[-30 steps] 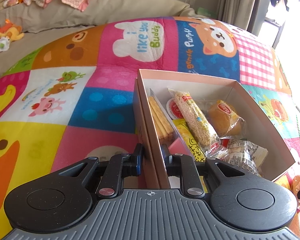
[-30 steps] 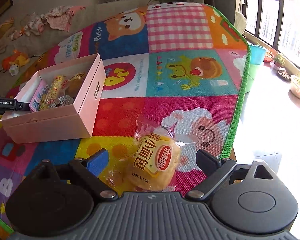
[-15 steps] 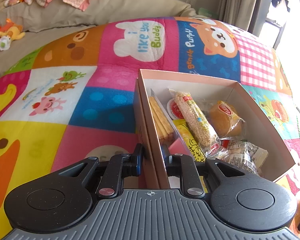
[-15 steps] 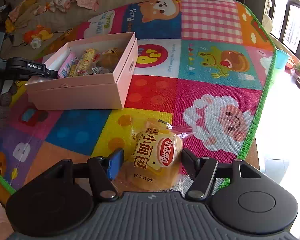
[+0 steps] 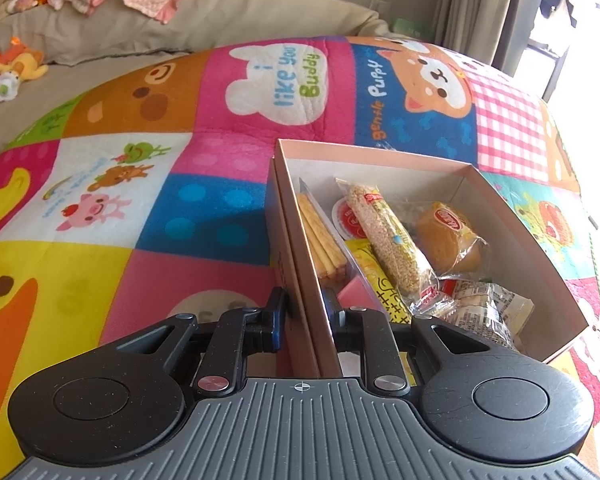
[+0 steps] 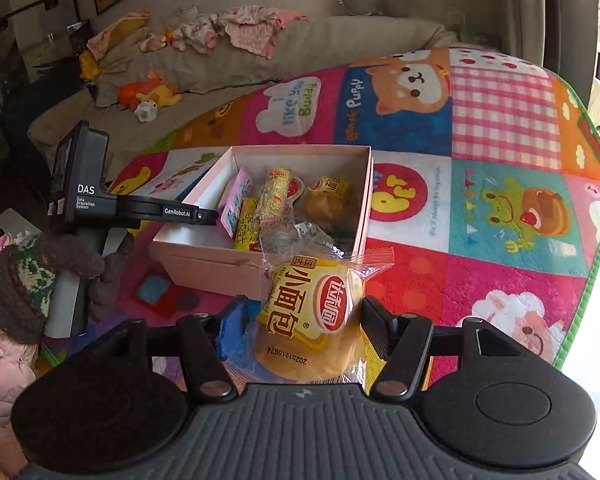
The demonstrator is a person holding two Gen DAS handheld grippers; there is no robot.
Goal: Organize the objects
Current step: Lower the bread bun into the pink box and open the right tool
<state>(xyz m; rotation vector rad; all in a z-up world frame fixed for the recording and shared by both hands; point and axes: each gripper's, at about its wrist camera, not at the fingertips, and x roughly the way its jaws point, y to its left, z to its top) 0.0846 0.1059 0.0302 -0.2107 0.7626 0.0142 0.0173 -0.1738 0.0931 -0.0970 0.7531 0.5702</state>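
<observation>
The left claw is clamped on the near wall of the pink box, which sits on the patchwork play mat; if that thin cardboard bends or slips out, the box could skid or tip as more goes in. To the right, the right claw is clamped on a wrapped bun, held in the air just short of the box. Its slick, puffy wrapper could slide free, or catch the rim and land on the mat.
</observation>
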